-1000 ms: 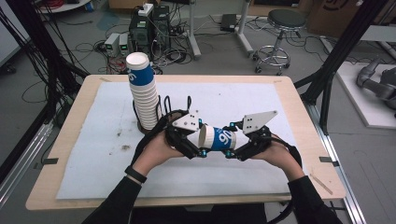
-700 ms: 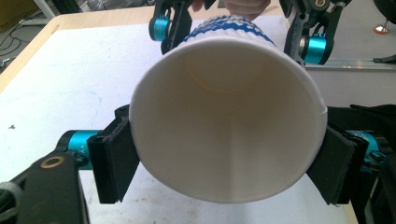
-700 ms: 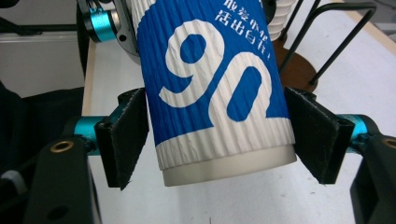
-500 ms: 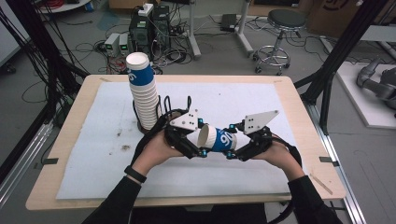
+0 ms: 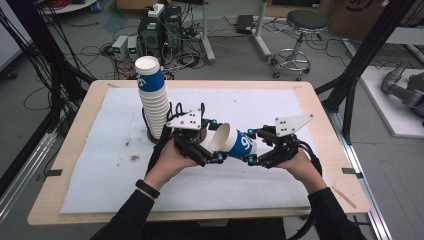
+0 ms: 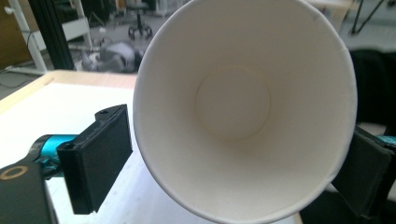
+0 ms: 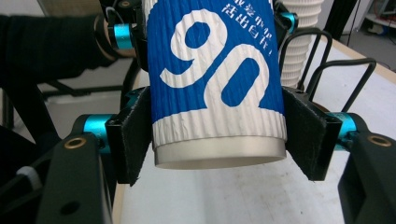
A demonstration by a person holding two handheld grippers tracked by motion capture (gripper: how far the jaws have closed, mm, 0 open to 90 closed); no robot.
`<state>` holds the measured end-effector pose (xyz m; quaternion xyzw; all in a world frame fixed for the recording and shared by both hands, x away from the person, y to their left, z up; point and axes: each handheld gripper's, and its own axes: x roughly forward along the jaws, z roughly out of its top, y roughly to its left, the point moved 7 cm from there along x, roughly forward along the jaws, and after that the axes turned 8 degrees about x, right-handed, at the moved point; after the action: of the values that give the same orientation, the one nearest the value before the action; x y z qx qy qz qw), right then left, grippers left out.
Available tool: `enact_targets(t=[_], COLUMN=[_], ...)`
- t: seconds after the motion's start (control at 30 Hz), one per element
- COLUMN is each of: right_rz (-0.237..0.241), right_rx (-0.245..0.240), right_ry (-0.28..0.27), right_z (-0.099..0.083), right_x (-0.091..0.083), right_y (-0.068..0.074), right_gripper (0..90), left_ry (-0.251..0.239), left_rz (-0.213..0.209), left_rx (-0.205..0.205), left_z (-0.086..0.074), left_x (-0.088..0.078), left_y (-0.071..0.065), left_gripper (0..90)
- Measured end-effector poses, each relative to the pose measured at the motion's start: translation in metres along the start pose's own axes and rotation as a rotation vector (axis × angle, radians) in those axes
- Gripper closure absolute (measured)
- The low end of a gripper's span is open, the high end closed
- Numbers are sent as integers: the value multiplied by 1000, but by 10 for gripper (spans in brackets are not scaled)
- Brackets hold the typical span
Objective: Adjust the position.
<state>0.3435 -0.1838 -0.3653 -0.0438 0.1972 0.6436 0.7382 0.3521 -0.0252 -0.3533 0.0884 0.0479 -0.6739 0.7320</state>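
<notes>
A: Two grippers meet over the middle of the table (image 5: 90, 150), one in each hand, with one paper cup (image 5: 232, 141) lying on its side in the air between them.

B: Which one has the cup?

A: The right gripper (image 5: 252, 150). Its pads (image 7: 133, 140) press on both sides of the cup's (image 7: 217, 84) base end — the blue sleeve with a white "90" sits squarely between the jaws in the right gripper view.

B: And the left gripper?

A: The left gripper (image 5: 212, 150) faces the cup's open mouth. Its jaws have just been opening. In the left gripper view the white rim and inside of the cup (image 6: 243, 107) sit between the two jaws; there is a clear gap at the left pad (image 6: 100, 156), while at the right jaw I cannot tell whether it touches.

B: Anything else on the table?

A: A tall stack of cups (image 5: 152, 102) stands upright in a black wire holder (image 5: 150, 131) just behind the left hand (image 5: 167, 162), leaning slightly. A white mat (image 5: 110, 150) covers most of the tabletop — a few dark specks lie on it to the left.
</notes>
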Motion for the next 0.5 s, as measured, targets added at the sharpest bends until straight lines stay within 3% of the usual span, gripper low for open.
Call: enact_targets(t=[0.07, 0.17, 0.23, 0.33, 0.47, 0.5], right_rz=[9, 12, 24, 16, -42, -64], right_rx=[10, 16, 25, 30, 3, -23], right_ry=[-20, -29, -25, -5, 40, 70], right_z=[0, -1, -2, -4, -5, -6], right_x=[-1, 0, 1, 2, 4, 5], right_y=[0, -2, -1, -1, -1, -1], right_gripper=[308, 308, 307, 299, 221, 219], left_ry=[-24, -51, -46, -4, 105, 132], left_rz=[-6, -21, -26, -23, -19, -21], left_rx=[-4, 10, 10, 37, 86, 93], left_z=[2, 5, 6, 7, 7, 7], left_x=[1, 1, 1, 1, 4, 4], left_y=[-1, -2, -2, -2, -4, -4], left_gripper=[92, 181, 193, 202, 209, 210])
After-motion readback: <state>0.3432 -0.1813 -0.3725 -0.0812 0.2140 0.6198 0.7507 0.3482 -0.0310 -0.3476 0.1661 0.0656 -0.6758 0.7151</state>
